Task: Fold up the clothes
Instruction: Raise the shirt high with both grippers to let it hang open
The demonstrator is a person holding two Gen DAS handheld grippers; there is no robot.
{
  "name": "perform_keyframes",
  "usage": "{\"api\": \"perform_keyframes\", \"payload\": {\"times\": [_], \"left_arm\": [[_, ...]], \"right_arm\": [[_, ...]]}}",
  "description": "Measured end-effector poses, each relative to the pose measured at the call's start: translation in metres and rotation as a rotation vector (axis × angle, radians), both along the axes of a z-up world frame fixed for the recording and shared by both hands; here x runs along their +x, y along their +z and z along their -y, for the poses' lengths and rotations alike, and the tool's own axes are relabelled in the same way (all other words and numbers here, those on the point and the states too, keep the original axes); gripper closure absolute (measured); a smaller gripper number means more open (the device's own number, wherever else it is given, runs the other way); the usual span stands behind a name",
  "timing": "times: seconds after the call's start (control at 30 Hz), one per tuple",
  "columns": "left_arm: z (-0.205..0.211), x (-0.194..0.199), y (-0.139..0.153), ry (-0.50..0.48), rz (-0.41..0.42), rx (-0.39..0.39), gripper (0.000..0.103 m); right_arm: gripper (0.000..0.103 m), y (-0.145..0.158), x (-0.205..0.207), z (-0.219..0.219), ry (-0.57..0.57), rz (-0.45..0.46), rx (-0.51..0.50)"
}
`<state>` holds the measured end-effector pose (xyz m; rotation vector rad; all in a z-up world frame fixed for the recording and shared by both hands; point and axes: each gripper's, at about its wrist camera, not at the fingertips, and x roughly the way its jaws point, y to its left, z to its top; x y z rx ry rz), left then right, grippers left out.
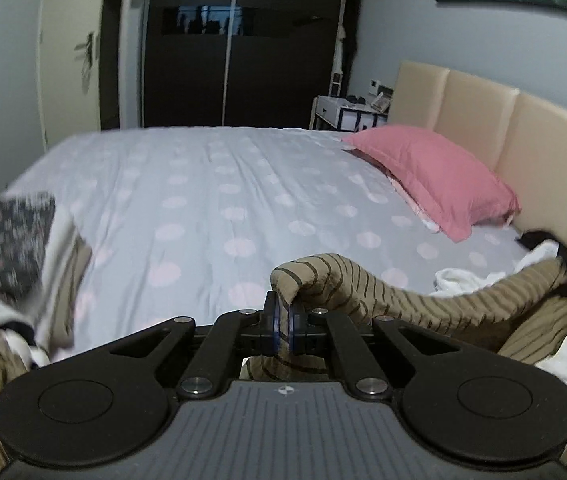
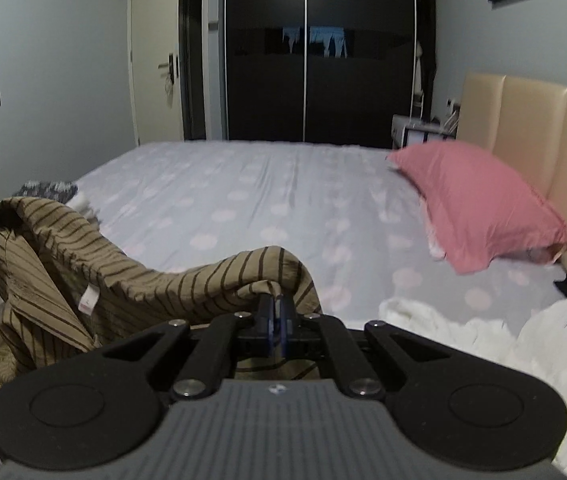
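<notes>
bed (image 1: 211, 184): fills mid-frame in both views; its dotted sheet is where we would lay the garment
striped shirt (image 2: 187, 280): lower centre, slung between our two grippers, clear of the sheet
left gripper (image 1: 283, 316): clamped tight on one shirt edge
right gripper (image 2: 274, 312): likewise pinched shut on cloth
step: we judge the shirt lifted for spreading; next we need it pulled taut, then laid flat

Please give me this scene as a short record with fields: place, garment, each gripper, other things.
place: bed
garment: striped shirt, hanging between both grippers
left gripper: shut on shirt edge
right gripper: shut on shirt edge
other things: pink pillow; white cloth at right; dark patterned cloth at left
</notes>
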<state>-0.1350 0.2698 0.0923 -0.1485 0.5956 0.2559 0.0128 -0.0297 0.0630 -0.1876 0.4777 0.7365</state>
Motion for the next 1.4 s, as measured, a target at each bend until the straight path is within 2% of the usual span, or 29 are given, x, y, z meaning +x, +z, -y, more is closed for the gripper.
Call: {"api": "perform_keyframes", "payload": {"times": [0.1, 0.23, 0.37, 0.5, 0.63, 0.73, 0.83, 0.93, 1.07, 1.2, 1.4], "left_arm": [[0.01, 0.008, 0.009, -0.04, -0.024, 0.029, 0.101], [0.017, 0.018, 0.014, -0.102, -0.052, -0.025, 0.101], [0.027, 0.023, 0.015, -0.131, -0.044, -0.031, 0.101], [0.028, 0.012, 0.038, -0.152, 0.099, -0.089, 0.101], [0.032, -0.008, 0.09, -0.151, 0.282, -0.067, 0.102], [0.033, -0.026, 0.132, -0.15, 0.398, -0.047, 0.102], [0.041, -0.042, 0.166, -0.145, 0.477, 0.023, 0.102], [0.048, -0.06, 0.193, -0.15, 0.549, 0.056, 0.102], [0.059, -0.083, 0.224, -0.17, 0.659, 0.048, 0.102], [0.062, -0.111, 0.252, -0.173, 0.767, 0.05, 0.102], [0.065, -0.157, 0.294, -0.181, 0.866, 0.047, 0.102]], "right_arm": [[0.099, 0.009, -0.005, 0.003, -0.02, 0.046, 0.009], [0.1, 0.025, -0.007, 0.012, -0.101, 0.125, 0.03], [0.1, 0.05, -0.005, 0.03, -0.189, 0.177, 0.098], [0.1, 0.073, -0.012, 0.04, -0.235, 0.254, 0.139], [0.1, 0.087, -0.018, 0.033, -0.178, 0.244, 0.165], [0.1, 0.101, -0.03, 0.025, -0.158, 0.296, 0.206], [0.1, 0.133, -0.047, 0.023, -0.149, 0.377, 0.288], [0.1, 0.173, -0.067, 0.03, -0.157, 0.48, 0.379], [0.1, 0.223, -0.104, 0.048, -0.156, 0.624, 0.47], [0.1, 0.261, -0.143, 0.06, -0.132, 0.741, 0.504], [0.1, 0.302, -0.201, 0.079, -0.106, 0.86, 0.551]]}}
